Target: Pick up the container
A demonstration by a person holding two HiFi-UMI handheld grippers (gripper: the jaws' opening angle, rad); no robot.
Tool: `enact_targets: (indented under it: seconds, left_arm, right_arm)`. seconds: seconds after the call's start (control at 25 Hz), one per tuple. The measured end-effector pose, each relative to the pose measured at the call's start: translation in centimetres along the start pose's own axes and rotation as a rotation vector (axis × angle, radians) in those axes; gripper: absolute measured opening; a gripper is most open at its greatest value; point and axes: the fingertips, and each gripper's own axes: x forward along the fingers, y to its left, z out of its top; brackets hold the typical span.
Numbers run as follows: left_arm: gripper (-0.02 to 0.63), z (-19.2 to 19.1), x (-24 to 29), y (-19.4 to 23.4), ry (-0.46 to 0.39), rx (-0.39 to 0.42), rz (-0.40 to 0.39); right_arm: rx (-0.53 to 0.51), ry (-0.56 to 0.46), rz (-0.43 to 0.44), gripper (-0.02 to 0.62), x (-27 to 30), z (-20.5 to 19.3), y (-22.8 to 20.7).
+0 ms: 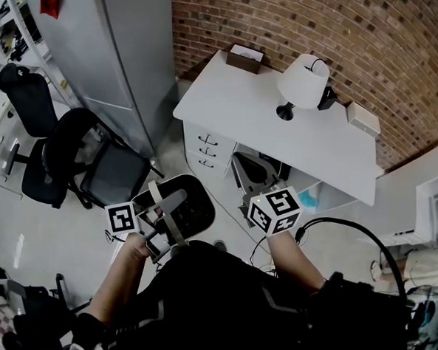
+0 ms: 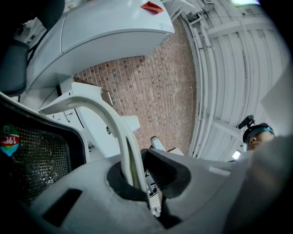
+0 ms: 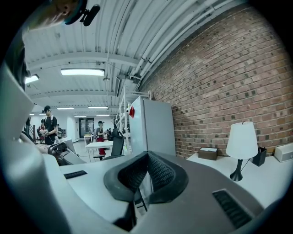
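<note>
A white desk stands against the brick wall. On it are a small brown open box, a white lamp, a black cup and a pale box. Both grippers hang close to the person's body, well short of the desk. The left gripper is shut, and a white curved strip of an office chair runs right up against its jaws. The right gripper is shut with nothing in it and faces the desk.
A black office chair stands right under the left gripper. Two more black chairs are on the left, beside a tall grey cabinet. Desk drawers face the floor space. People and tables show far down the room.
</note>
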Motion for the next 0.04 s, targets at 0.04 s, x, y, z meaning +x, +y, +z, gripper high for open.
enact_targets:
  seconds: [0.04]
  left_arm:
    - [0.011, -0.01, -0.02, -0.06, 0.001, -0.002, 0.001]
  right_arm:
    - [-0.001, 0.000, -0.001, 0.008, -0.02, 0.05, 0.01]
